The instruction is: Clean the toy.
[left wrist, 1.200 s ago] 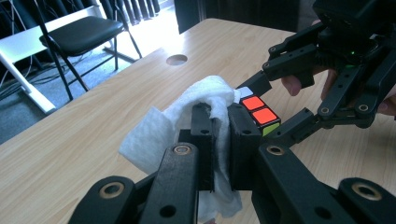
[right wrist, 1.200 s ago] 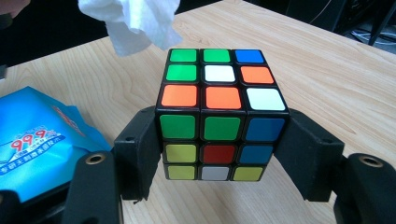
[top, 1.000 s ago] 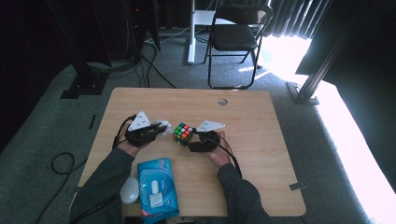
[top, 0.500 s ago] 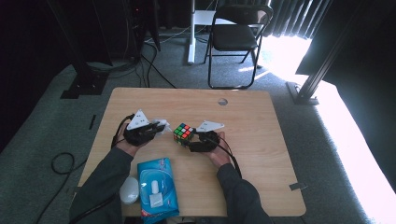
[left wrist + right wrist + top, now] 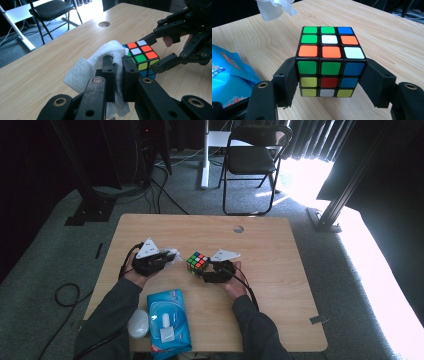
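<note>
A scrambled Rubik's cube (image 5: 329, 60) sits on the wooden table (image 5: 280, 245), clamped between the two jaws of my right gripper (image 5: 329, 82), which is shut on its lower sides. In the high view the cube (image 5: 197, 262) lies mid-table with the right gripper (image 5: 207, 270) behind it. My left gripper (image 5: 117, 72) is shut on a white wipe (image 5: 100, 62), whose crumpled end almost touches the cube (image 5: 141, 56). From above, the left gripper (image 5: 167, 257) holds the wipe (image 5: 175, 255) just left of the cube.
A blue pack of wet wipes (image 5: 166, 320) lies at the table's near edge, with a white mouse-like object (image 5: 138, 323) to its left. A round cable hole (image 5: 238, 228) is at the far side. A folding chair (image 5: 252, 157) stands beyond the table.
The left gripper with the wipe has edged slightly toward the cube. The right gripper and cube have stayed put.
</note>
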A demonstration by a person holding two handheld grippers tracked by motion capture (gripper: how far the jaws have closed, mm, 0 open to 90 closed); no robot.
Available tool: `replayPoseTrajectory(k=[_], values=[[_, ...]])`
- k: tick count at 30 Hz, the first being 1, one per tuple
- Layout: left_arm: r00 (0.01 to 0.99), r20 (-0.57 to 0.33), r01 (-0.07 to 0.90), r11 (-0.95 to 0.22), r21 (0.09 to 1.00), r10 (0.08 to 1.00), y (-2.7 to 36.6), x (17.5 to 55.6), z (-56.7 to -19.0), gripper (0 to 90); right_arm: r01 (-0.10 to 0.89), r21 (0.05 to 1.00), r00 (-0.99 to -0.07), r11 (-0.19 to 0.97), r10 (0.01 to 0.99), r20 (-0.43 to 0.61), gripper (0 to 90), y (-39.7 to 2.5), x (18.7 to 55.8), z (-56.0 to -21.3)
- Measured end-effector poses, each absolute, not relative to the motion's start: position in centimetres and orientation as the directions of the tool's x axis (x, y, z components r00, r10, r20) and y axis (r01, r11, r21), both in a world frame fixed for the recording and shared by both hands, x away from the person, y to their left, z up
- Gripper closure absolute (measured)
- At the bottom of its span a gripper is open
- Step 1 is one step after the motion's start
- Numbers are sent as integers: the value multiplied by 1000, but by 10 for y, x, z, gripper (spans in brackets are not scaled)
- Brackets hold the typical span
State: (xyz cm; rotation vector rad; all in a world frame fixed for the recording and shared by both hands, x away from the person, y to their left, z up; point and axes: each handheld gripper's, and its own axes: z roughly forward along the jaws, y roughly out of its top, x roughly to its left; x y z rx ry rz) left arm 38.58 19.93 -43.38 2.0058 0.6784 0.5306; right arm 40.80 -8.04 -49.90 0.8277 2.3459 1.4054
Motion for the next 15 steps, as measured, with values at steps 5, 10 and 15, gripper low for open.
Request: replayPoseTrajectory(k=[5, 10, 15], values=[[746, 89, 266, -418, 869, 660, 203, 388, -437, 831, 329, 870, -793, 366, 608, 44, 345, -80, 408, -501], [734, 77, 288, -413, 864, 674, 207, 390, -443, 831, 329, 868, -790, 371, 612, 38, 345, -79, 408, -502], [723, 66, 311, -408, 858, 688, 211, 393, -449, 830, 331, 869, -788, 368, 615, 40, 345, -79, 408, -502]])
